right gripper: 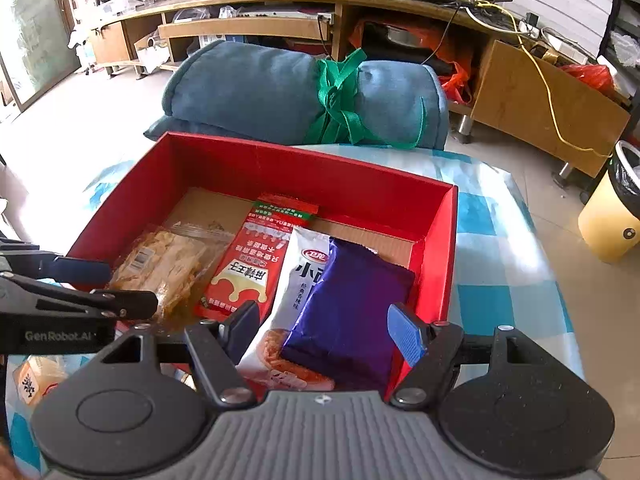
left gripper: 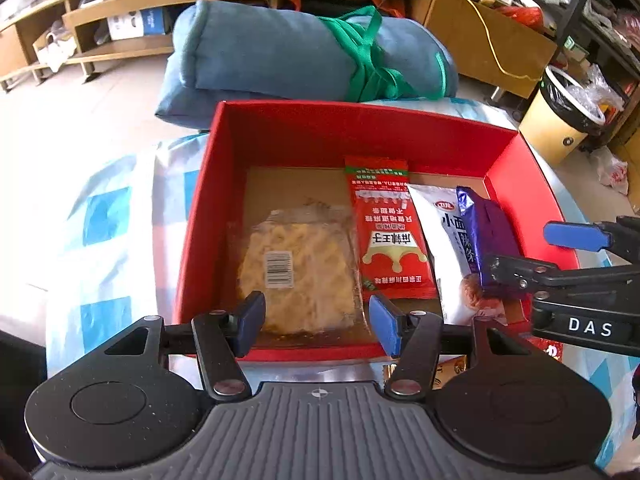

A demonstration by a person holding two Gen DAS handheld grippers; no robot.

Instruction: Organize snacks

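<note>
Both your claws are spread: the left claw over the clear packet, the right claw over the purple packet in the red box.

Both handheld grippers, the left gripper and the right gripper, had matte black linkage arms with silver pivot screws, blue rubber finger pads, ribbed grey housings and round black side discs. White lettering read "DAS" and "GenRobot.AI".
</note>
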